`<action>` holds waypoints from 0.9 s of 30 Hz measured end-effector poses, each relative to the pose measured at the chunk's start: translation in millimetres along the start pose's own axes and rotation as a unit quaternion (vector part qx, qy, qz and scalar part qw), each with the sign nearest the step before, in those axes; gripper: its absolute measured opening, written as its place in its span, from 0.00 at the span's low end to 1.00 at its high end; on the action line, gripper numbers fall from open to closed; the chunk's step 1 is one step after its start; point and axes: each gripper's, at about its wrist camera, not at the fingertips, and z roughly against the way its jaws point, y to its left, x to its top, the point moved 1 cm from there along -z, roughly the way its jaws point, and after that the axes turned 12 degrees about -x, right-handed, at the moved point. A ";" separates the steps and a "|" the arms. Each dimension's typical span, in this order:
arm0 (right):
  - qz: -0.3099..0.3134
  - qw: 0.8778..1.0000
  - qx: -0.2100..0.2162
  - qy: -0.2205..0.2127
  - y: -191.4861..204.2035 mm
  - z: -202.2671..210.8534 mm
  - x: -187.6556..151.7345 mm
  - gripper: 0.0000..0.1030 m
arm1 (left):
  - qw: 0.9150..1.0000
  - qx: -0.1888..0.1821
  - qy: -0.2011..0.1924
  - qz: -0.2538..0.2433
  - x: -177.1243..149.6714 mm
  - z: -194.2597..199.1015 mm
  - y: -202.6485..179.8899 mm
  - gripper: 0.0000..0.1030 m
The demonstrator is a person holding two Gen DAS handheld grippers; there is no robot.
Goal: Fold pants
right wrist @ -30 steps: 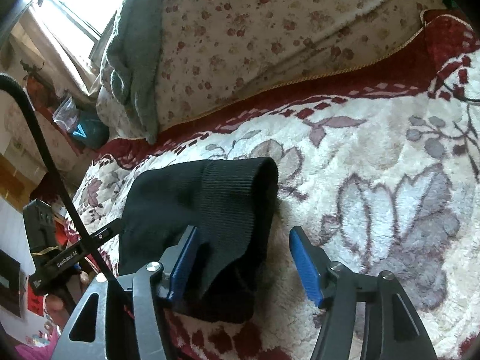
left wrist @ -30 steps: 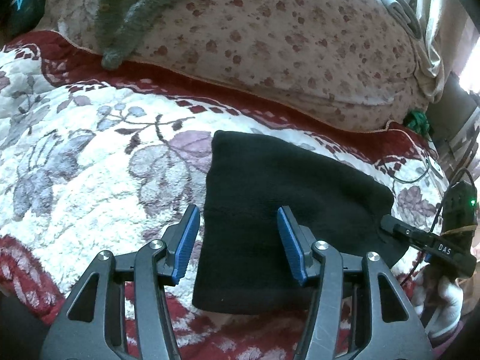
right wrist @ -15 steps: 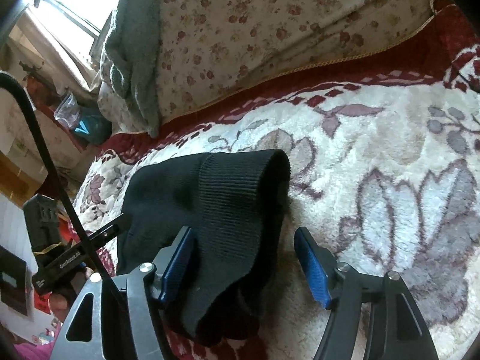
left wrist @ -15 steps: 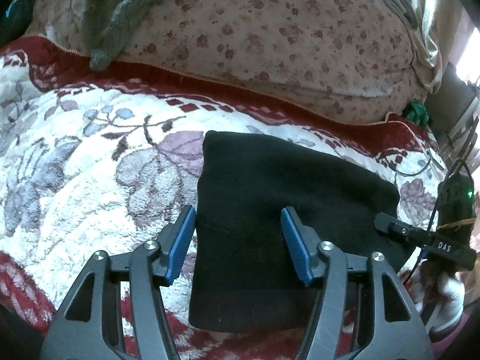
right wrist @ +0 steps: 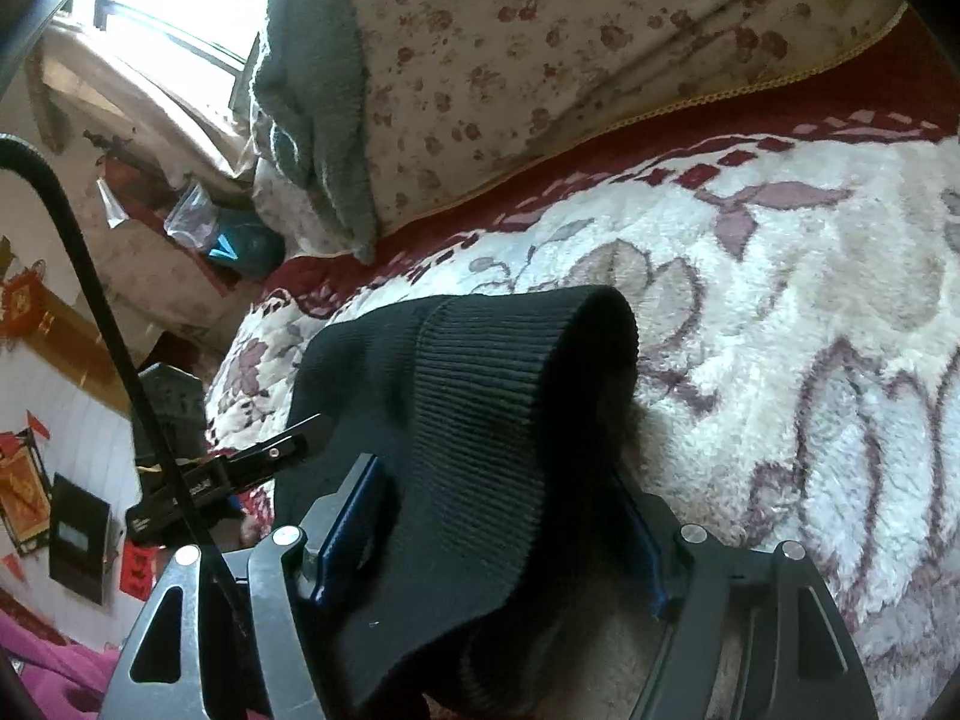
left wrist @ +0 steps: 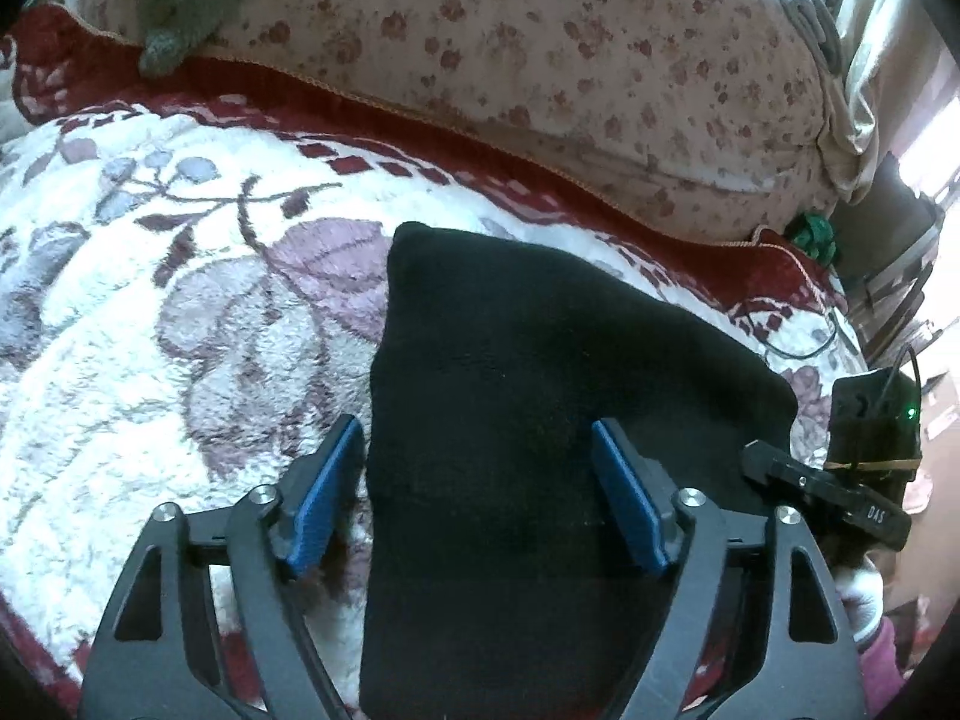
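Folded black pants [left wrist: 540,330] lie on the white and red floral blanket [left wrist: 180,330]. My left gripper [left wrist: 474,429] hangs just over their near left part, jaws wide apart and still opening; the blue pads [left wrist: 324,498] do not press the cloth. In the right wrist view the ribbed hem of the pants [right wrist: 480,372] bulges up between the jaws of my right gripper [right wrist: 492,474]. Those jaws are opening too, and the cloth hides part of the right pad. Each gripper shows in the other's view: the right gripper [left wrist: 822,492] and the left gripper [right wrist: 228,474].
A big flowered quilt roll [left wrist: 540,60] runs along the back of the bed with a grey knitted garment [right wrist: 318,90] draped on it. A thin black cable [left wrist: 798,348] lies at the blanket's far right. A bright window [right wrist: 150,18] and cluttered shelves [right wrist: 198,222] stand beyond the bed.
Both grippers have sunk closer to the pants and spread their jaws wider. The ribbed hem now fills more of the gap between the right gripper's jaws.
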 end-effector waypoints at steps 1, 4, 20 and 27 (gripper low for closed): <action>-0.004 1.000 0.003 0.000 -1.3 0.0 0.3 0.68 | 1.000 0.001 -0.002 -0.003 -0.7 -0.6 -1.2 0.79; -0.009 1.000 0.007 -0.002 -2.1 -0.3 1.2 0.68 | 1.000 0.007 -0.006 -0.016 -2.1 -4.3 -5.0 0.82; 0.041 0.998 -0.031 -0.035 18.6 10.9 -2.8 0.44 | 0.998 0.041 -0.038 -0.035 -6.8 2.5 -23.4 0.43; 0.065 0.996 -0.032 -0.050 41.3 25.1 1.0 0.40 | 0.997 0.049 -0.047 -0.034 -5.7 21.5 -28.9 0.36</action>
